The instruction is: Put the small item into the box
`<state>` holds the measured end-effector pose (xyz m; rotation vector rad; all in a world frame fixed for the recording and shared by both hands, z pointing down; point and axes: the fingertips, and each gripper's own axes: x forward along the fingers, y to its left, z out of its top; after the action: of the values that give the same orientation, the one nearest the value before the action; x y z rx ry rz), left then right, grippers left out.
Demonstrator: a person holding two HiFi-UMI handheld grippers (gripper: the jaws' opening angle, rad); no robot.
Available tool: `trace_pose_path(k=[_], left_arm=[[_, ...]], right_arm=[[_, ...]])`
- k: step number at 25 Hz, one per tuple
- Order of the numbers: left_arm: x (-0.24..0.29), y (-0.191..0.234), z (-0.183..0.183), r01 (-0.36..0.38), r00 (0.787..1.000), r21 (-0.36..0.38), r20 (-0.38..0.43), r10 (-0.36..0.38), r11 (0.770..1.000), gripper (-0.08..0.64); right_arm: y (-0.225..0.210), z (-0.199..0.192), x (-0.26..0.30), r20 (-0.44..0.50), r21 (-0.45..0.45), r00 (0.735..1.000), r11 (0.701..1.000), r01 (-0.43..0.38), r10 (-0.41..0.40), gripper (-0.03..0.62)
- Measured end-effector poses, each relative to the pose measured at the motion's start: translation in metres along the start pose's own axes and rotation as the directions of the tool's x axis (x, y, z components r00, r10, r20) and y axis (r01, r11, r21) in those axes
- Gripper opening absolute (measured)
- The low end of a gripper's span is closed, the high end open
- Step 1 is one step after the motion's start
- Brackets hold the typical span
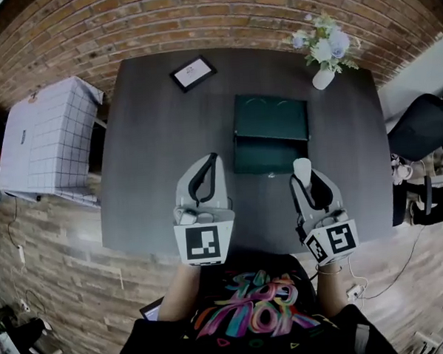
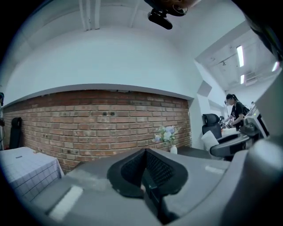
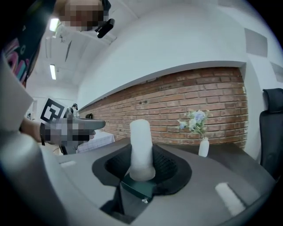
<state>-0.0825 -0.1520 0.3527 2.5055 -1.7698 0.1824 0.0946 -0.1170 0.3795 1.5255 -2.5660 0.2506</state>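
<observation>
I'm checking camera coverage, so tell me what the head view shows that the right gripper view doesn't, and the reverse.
Only the head view: the framed picture lying on the dark table, and the green box seen whole from above.

Only the right gripper view: the ceiling lights and the white wall above the brick wall.

Both: the white cylinder held in the jaws of the right gripper, at least part of the green box, the vase of flowers, the left gripper and the brick wall.

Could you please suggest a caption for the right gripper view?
Right gripper holds a white cylinder before a brick wall and flower vase.
</observation>
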Motion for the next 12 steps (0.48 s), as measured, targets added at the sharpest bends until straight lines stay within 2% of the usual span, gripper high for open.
trace_pose_path(k=[6,12], left_arm=[[0.026,-0.029,-0.002,0.054,0.998,0.009,-0.019,-0.053,0.999,0.002],[0.035,-0.039,-0.003,0.023,1.0,0.008,-0.02,-0.023,1.0,0.002]], right_arm=[[-0.044,0.004,-0.011,0.01,0.002,0.997,0.997,0.074,-0.074,0.143],[-0.067,0.006,-0.012,0.007,-0.017,0.998,0.998,0.055,-0.055,0.143]])
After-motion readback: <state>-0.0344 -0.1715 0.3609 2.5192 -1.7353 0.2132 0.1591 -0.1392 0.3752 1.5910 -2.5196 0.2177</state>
